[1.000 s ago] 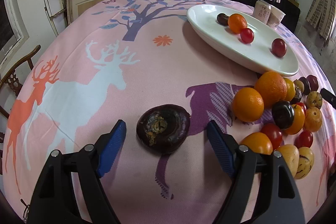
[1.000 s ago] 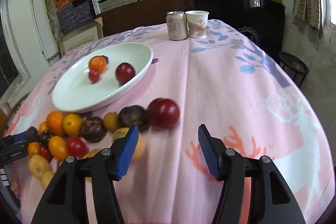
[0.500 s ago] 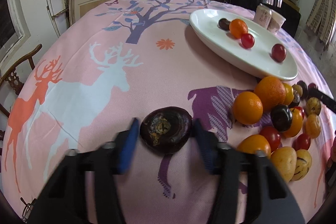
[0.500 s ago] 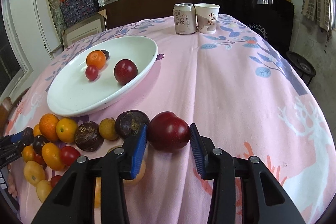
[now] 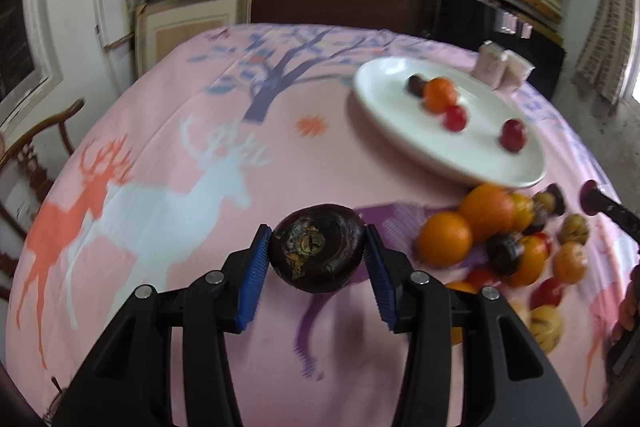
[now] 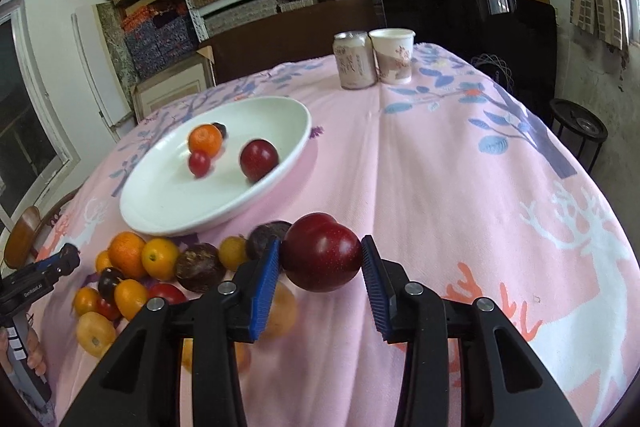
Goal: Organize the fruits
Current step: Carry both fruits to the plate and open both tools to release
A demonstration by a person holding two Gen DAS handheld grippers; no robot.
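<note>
In the left wrist view my left gripper [image 5: 318, 257] is shut on a dark purple wrinkled fruit [image 5: 318, 251], held just above the pink cloth. My right gripper [image 6: 320, 259] is shut on a red plum [image 6: 322, 251], lifted a little off the table. A white oval plate [image 6: 168, 203] [image 5: 400, 131] holds an orange, a small red fruit, a red plum and a dark fruit. A pile of oranges, yellow, red and dark fruits [image 6: 132, 275] [image 5: 508, 235] lies in front of the plate. The left gripper's tip shows at the left edge of the right wrist view.
A drink can [image 6: 354, 61] and a paper cup [image 6: 394, 55] stand at the table's far side. A wooden chair [image 5: 36, 151] sits by the left edge. Shelves with boxes line the back wall. The deer-print cloth [image 6: 500, 187] covers the round table.
Both grippers closed from open onto their fruits: left onto the dark purple fruit, right onto the red plum. The left gripper then rose with its fruit off the cloth.
</note>
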